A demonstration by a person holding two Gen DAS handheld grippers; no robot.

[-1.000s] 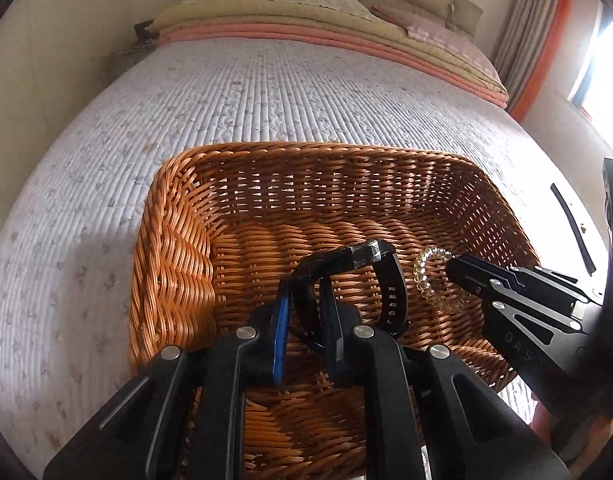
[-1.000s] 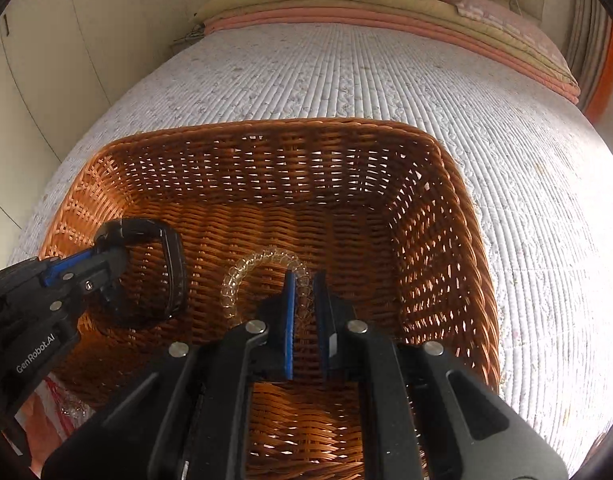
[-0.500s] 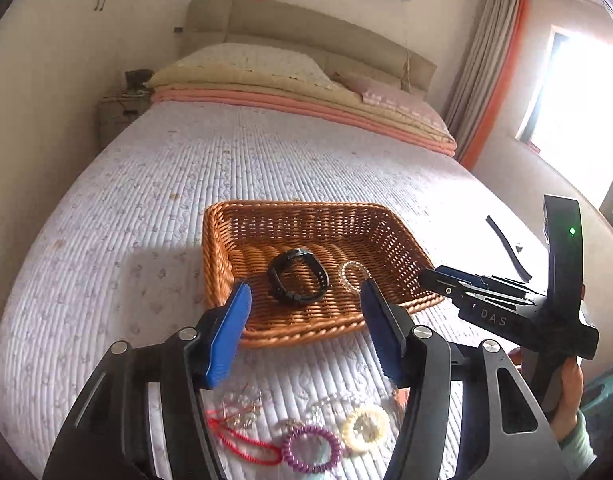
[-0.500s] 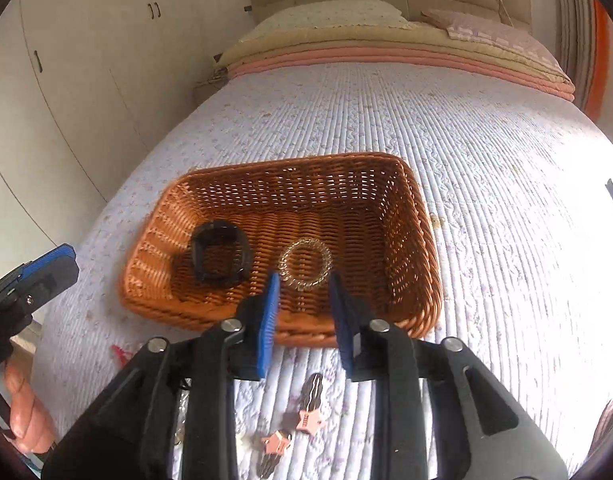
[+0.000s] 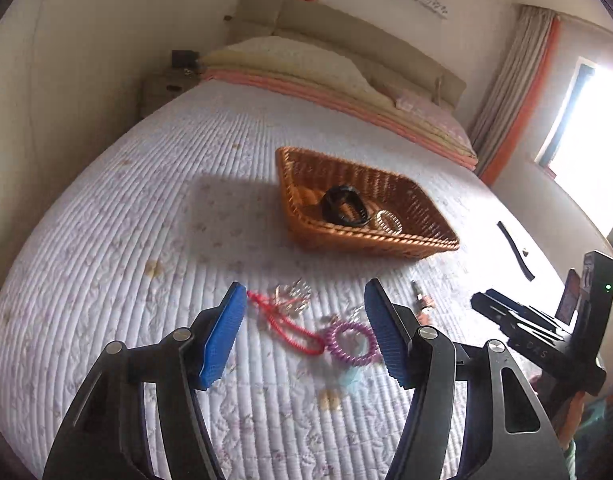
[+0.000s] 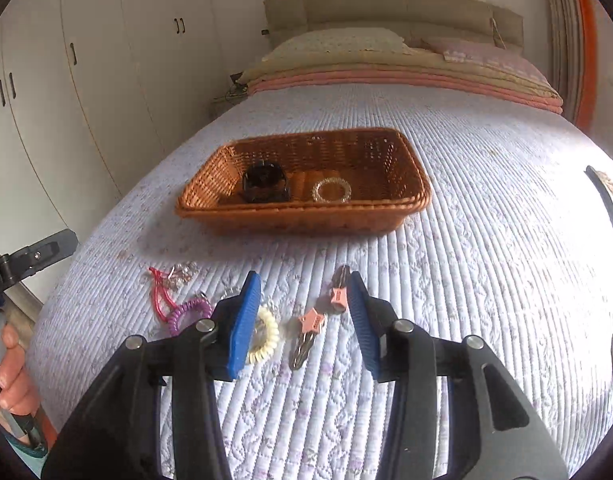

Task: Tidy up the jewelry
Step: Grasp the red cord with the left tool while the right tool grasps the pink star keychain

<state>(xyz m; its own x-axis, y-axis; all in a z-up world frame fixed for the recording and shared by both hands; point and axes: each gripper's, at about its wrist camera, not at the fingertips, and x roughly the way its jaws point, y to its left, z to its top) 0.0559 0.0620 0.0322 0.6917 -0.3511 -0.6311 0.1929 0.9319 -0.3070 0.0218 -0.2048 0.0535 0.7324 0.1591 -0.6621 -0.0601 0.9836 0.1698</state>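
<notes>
Left gripper (image 5: 302, 328), lower centre of its view: jaws wide apart, nothing held. Right gripper (image 6: 304, 316), lower centre of its own view: likewise spread & empty.

Between left pads: red cord (image 5: 284, 326) & purple coil band (image 5: 350, 343). Near right pads: cream coil band (image 6: 264, 336), two pink star clips (image 6: 312, 322).

Wicker basket (image 6: 210, 210), mid-frame, already has black band (image 6: 264, 186) & clear bracelet (image 6: 331, 191).

Step, prob: between picks. Next needs lowering each over one loose piece w/o snagging neighbours.

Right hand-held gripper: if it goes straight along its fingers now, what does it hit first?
Probably the pink star hair clip, lying on the quilt between the open fingers of the right hand-held gripper. Depth is uncertain.
</notes>
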